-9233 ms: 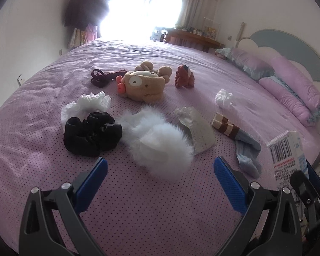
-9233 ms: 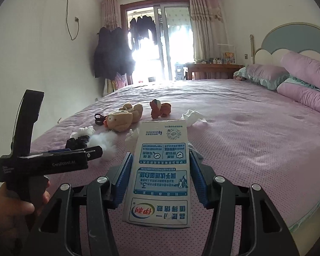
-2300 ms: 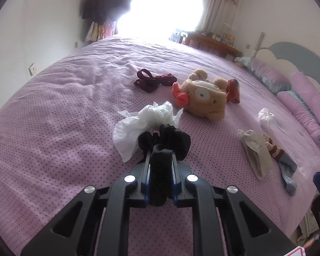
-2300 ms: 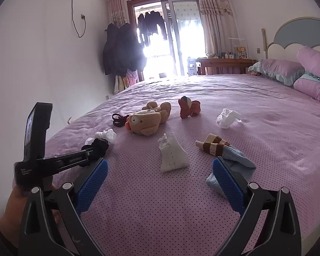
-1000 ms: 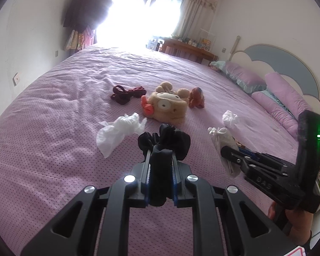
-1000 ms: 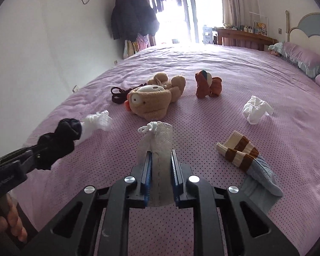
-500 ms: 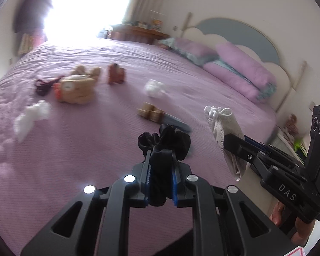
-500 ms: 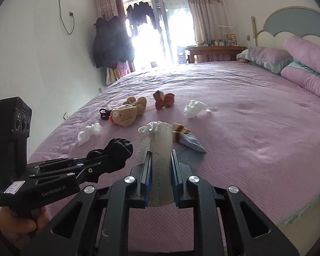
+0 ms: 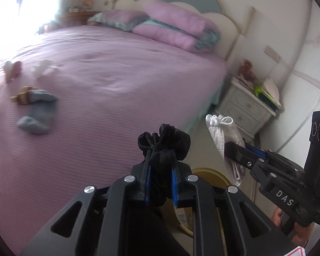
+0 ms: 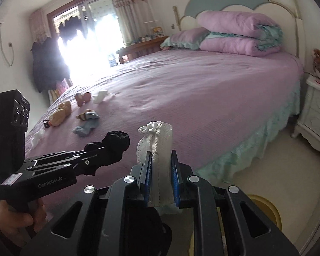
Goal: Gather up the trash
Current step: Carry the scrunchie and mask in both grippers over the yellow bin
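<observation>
Black cloth (image 9: 164, 143) is pinched in the left gripper (image 9: 160, 183); the right gripper (image 10: 161, 183) clamps a white mask (image 10: 160, 149). Both hang past the purple bed (image 10: 192, 85), above a yellow bin (image 10: 266, 209) near the white nightstand (image 9: 245, 104).

A purple bed (image 10: 202, 89) fills mid-frame, folded pink quilts (image 10: 236, 34) at its headboard (image 10: 228, 2). A white nightstand (image 9: 247, 104) stands at right, plush toys (image 10: 60, 112) at left.

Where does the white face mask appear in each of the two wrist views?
Left wrist view: the white face mask is right of centre, clamped in the right hand-held gripper.
Right wrist view: the mask is at lower centre, between the camera's own fingers.
Shared landmark: the blue sock on the bed.
</observation>
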